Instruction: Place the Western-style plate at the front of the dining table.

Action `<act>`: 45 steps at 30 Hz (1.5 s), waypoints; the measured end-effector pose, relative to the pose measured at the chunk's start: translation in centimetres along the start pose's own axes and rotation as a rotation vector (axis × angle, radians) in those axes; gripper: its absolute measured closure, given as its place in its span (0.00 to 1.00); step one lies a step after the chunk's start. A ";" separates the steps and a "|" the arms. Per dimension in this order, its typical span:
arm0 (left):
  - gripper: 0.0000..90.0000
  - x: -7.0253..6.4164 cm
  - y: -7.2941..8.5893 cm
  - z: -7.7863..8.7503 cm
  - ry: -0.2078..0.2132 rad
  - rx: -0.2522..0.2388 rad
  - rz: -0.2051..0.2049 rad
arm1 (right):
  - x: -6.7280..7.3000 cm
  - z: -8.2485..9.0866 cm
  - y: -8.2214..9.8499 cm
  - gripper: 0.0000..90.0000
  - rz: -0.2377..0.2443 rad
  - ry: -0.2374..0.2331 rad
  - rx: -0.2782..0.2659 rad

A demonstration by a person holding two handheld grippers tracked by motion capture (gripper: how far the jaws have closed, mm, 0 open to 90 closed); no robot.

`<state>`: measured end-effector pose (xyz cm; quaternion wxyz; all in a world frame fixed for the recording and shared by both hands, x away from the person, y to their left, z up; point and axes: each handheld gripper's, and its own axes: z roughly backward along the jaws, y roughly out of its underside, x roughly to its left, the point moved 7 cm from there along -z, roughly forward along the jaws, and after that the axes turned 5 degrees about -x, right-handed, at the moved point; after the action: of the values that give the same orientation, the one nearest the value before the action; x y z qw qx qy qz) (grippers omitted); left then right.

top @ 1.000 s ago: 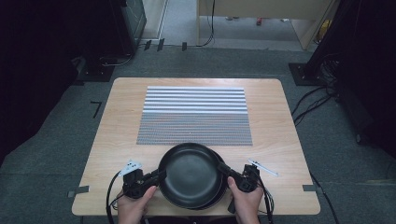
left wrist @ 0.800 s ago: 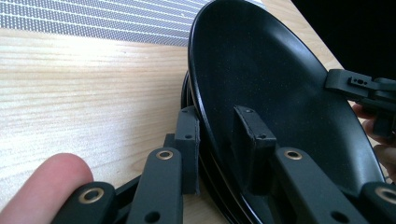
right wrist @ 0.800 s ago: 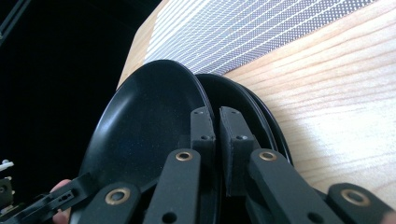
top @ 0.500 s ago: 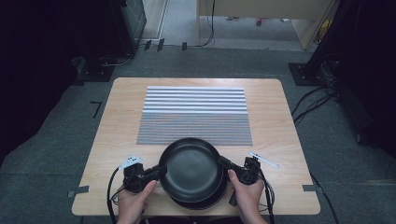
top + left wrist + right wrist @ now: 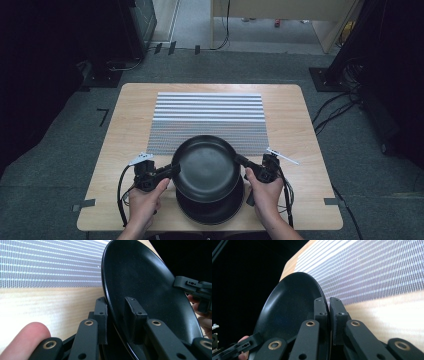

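Gripping opposite edges of the top black plate [image 5: 206,167], the left gripper [image 5: 171,170] and right gripper [image 5: 239,160] each clamp its rim between their jaws. This plate hangs above a second black plate [image 5: 212,212] on the desk [image 5: 125,125], near the striped mat [image 5: 207,117].

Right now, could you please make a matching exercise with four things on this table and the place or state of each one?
Things:
1. upper black round plate
2. lower black round plate
3. grey striped woven mat
4. light wooden table

Places or states:
A. lies flat on the middle of the table
B. carries everything else
C. gripped at opposite rims by the left gripper and the right gripper, jaws shut
D. rests on the table near the person, under the other

Pairs: 1-C, 2-D, 3-A, 4-B
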<state>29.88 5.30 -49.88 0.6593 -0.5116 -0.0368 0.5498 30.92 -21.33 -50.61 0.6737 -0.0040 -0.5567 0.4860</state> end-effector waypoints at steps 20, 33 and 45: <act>0.82 0.9 -4.9 -3.5 -0.001 -0.008 0.028 | 0.4 -3.0 -5.1 0.95 0.013 0.021 -0.013; 0.82 1.8 -7.4 -6.4 -0.021 -0.001 0.045 | -0.4 -5.4 -7.6 0.95 0.013 0.051 -0.021; 0.84 2.5 -9.9 -8.7 -0.047 0.008 0.057 | -1.6 -7.7 -9.4 0.95 -0.024 0.062 -0.023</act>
<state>42.96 2.93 -48.21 0.6443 -0.4969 -0.0355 0.5803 42.93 -23.20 -49.58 0.6963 -0.0200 -0.5413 0.4709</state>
